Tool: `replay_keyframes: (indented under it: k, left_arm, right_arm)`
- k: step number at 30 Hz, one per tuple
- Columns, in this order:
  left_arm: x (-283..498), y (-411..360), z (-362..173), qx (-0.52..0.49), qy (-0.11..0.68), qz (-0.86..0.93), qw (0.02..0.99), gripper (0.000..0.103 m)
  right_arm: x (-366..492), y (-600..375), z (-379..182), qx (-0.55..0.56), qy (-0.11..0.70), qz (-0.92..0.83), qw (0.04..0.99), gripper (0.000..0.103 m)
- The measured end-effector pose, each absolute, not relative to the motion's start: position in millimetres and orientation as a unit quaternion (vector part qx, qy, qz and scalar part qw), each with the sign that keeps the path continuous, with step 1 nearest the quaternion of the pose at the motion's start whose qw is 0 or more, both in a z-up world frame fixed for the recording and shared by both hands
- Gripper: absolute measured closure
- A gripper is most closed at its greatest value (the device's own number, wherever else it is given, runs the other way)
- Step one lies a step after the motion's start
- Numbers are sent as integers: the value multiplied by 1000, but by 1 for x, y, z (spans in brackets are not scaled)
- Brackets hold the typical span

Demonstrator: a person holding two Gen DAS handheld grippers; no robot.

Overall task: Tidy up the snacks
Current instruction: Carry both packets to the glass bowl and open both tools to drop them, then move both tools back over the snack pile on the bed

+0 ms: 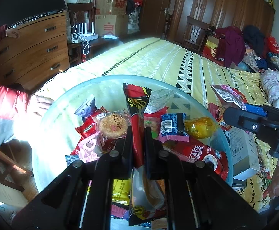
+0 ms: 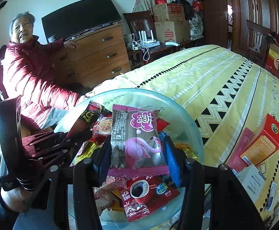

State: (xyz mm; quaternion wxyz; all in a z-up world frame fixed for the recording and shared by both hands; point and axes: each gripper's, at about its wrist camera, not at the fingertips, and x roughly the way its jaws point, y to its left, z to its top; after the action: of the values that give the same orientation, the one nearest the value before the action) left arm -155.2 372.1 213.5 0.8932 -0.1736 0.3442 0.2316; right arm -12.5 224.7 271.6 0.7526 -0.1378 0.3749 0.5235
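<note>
A heap of wrapped snacks (image 1: 168, 126) lies on a round glass table (image 1: 62, 115). My left gripper (image 1: 138, 133) is shut on a red and black instant coffee stick (image 1: 136, 113), which stands upright above the heap. In the right wrist view my right gripper (image 2: 137, 145) is shut on a flamingo snack packet (image 2: 137, 140), pink and silver, held over the table (image 2: 189, 126). A red coffee sachet (image 2: 149, 193) lies below it. The left wrist view also has the right gripper (image 1: 241, 109) with the flamingo packet (image 1: 227, 94) at the right. Seen from the right wrist, the left gripper (image 2: 70, 134) holds the coffee stick (image 2: 85, 118).
A bed with a yellow patterned cover (image 2: 206, 76) lies behind the table. On it at the right are a red and orange box (image 2: 262, 143) and a white box (image 1: 243, 153). A person in a red jacket (image 2: 34, 76) sits at the left, by a wooden dresser (image 2: 93, 57).
</note>
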Motion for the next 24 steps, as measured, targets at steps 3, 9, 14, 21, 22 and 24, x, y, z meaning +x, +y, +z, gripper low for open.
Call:
replay_keyframes:
  k: [3,9,14,21,22,24]
  left_arm:
    - [-155,373,212,-175,346,232,892,92]
    - [-156,372,210,-176,349,230,891,92]
    - [-155,373,206,-181,355,228,888,91]
    - [-159,371,205,-183,352,237,887,36]
    - [-160,371,206,-183,351,239,887,31]
    - [-160,370,207,-184,351,240,886,30]
  right_arm:
    - [-12,226,269,-136,378,524,751,48]
    - [-10,229,265,-133,384,525,748,48]
    - [-11,232,262,-132,389,529,743,46]
    - [-15,227,261,-127,390,531,742,38]
    - [-17,225,261,-127,388,531,742,37]
    - [-20,218,263,-123,384,533,744,35]
